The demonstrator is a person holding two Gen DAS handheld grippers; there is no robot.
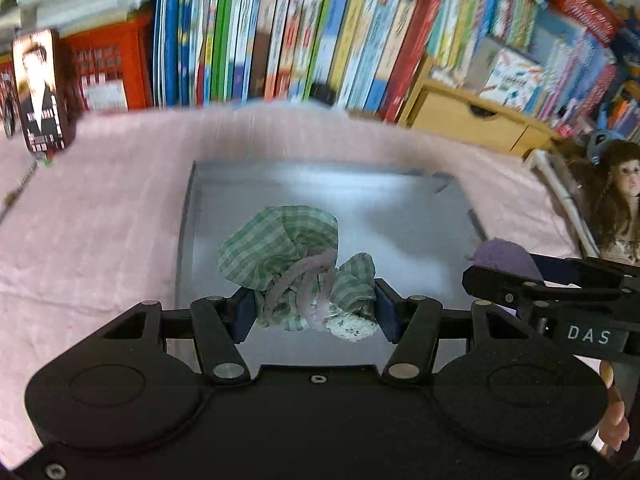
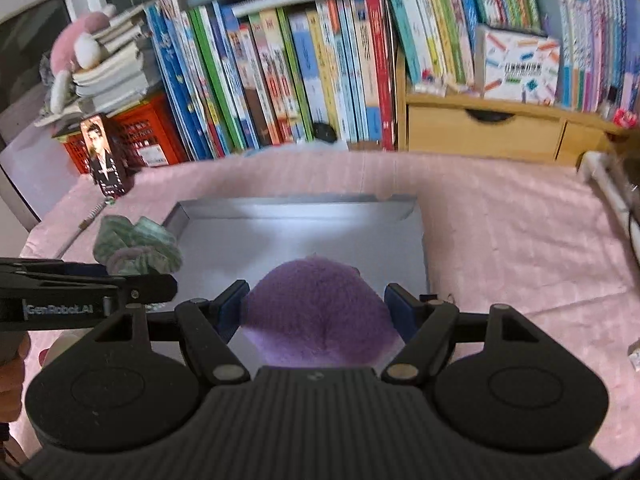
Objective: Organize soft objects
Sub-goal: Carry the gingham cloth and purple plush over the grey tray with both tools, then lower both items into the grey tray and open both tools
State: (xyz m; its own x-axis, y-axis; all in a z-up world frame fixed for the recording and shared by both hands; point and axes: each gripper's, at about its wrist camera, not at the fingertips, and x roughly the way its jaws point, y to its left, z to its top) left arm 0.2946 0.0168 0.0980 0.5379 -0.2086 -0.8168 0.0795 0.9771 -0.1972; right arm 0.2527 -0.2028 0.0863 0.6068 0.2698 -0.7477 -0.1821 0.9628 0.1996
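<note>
My left gripper (image 1: 315, 307) is shut on a bundle of green checked cloth (image 1: 280, 244) with pink hair ties tangled in it, held over a shallow grey box (image 1: 400, 216) on the pink blanket. In the right wrist view the same cloth bundle (image 2: 136, 248) hangs at the box's left edge. My right gripper (image 2: 316, 310) is shut on a fuzzy purple plush toy (image 2: 316, 308), also above the grey box (image 2: 300, 224). The purple plush (image 1: 504, 254) and the right gripper (image 1: 500, 276) show at the right of the left wrist view.
The pink blanket (image 1: 100, 208) covers the surface around the box. Behind stand a row of books (image 2: 280, 80), a red crate (image 2: 140, 136), a wooden drawer unit (image 2: 480, 130) and a small photo box (image 2: 104, 156). A doll (image 1: 616, 204) sits at the right. A pen (image 2: 92, 216) lies far left.
</note>
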